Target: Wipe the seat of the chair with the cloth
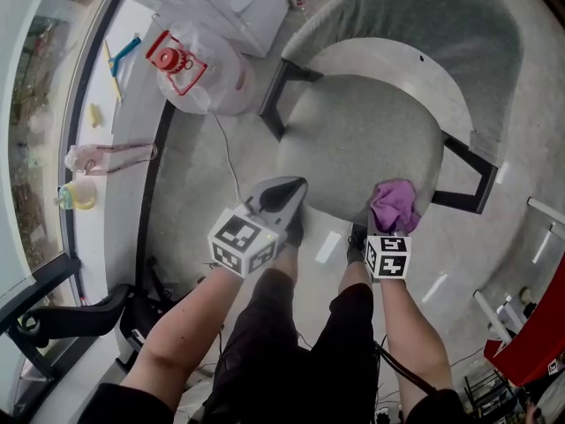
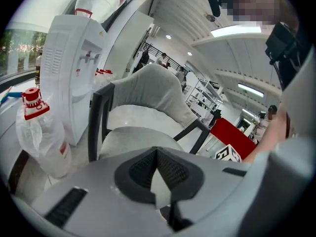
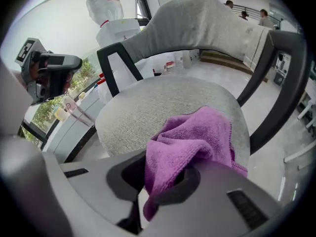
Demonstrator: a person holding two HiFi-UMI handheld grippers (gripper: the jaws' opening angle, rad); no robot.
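A chair (image 1: 459, 87) with a grey backrest (image 1: 424, 25) and a black frame is seen in the upper right of the head view. Its round grey seat (image 1: 353, 140) lies in the centre of the frame.

The purple cloth (image 1: 395, 204) is found at the lower right edge of the seat, just above the marker cube of the right gripper (image 3: 163, 181). In the right gripper view the cloth is clamped between the jaws. It is bunched up, one end hangs down between them, and the rest is spread forward over the near part of the seat. It seems to lie on the fabric, but contact cannot be confirmed from these views.

The left gripper (image 1: 282, 194) is held at the lower left edge of the seat. Its jaws are closed tip to tip and nothing is held between them.

A large bottle (image 1: 199, 69) with a red cap, wrapped in clear plastic, is placed on the floor at the upper left, beside a white dispenser (image 2: 74, 73).
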